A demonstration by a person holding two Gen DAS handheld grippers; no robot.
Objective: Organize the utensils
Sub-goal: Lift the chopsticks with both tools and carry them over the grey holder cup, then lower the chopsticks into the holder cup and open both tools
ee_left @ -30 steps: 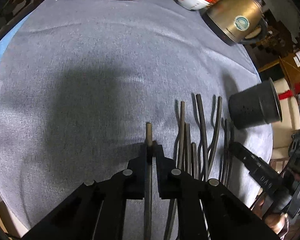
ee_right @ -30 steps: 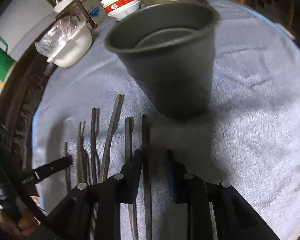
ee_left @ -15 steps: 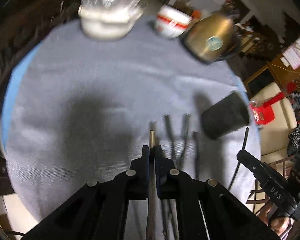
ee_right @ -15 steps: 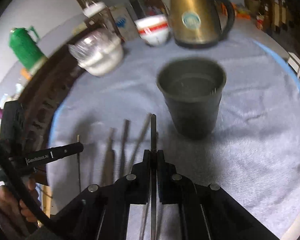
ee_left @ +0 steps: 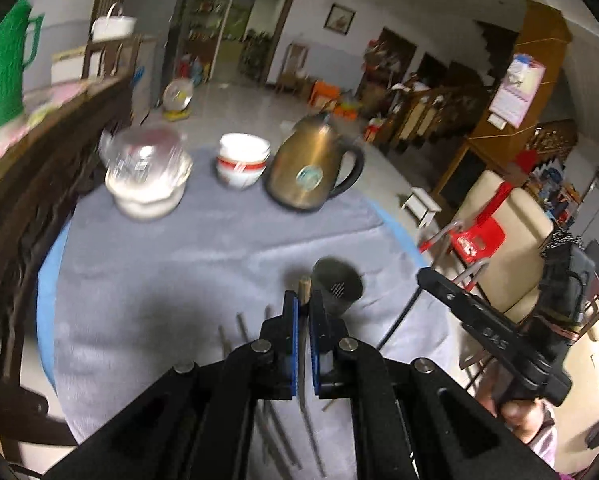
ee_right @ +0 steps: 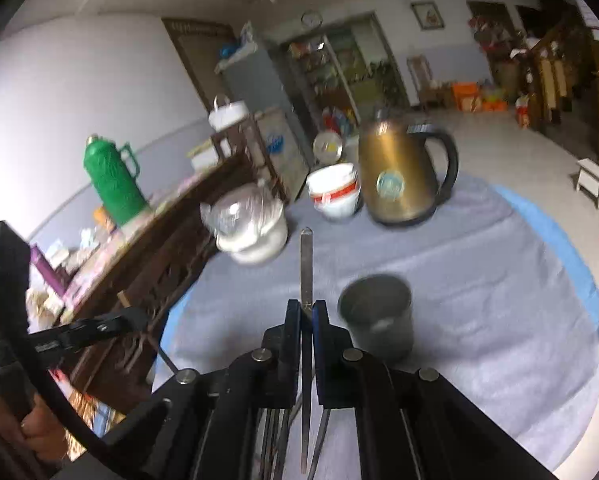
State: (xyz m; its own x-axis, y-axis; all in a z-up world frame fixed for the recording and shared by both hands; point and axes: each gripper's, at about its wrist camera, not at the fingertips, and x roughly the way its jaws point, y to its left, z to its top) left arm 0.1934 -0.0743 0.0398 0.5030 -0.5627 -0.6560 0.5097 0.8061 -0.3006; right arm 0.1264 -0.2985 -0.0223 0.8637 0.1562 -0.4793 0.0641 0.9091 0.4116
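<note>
My left gripper [ee_left: 303, 304] is shut on a thin dark utensil [ee_left: 304, 285], lifted above the grey cloth [ee_left: 179, 280]. Its tip shows just left of the dark holder cup [ee_left: 337, 286], which stands upright. Several more utensils [ee_left: 241, 326] lie on the cloth below. In the right wrist view my right gripper [ee_right: 306, 308] is shut on a flat metal utensil [ee_right: 306, 264] that points up and forward. It is held in the air, left of the cup [ee_right: 375, 320]. Each gripper appears at the edge of the other's view, raised too.
A golden kettle [ee_left: 311, 172], a red-and-white bowl [ee_left: 241, 160] and a plastic-wrapped white pot [ee_left: 147, 180] stand at the far side of the round table. Dark wooden furniture [ee_right: 139, 264] with a green thermos [ee_right: 113, 184] runs along the left. A red chair [ee_left: 475, 236] stands right.
Both grippers rose off the cloth, each carrying a utensil, and tilted up so the room shows. The right jaws, apart around a utensil a second ago, closed on it.
</note>
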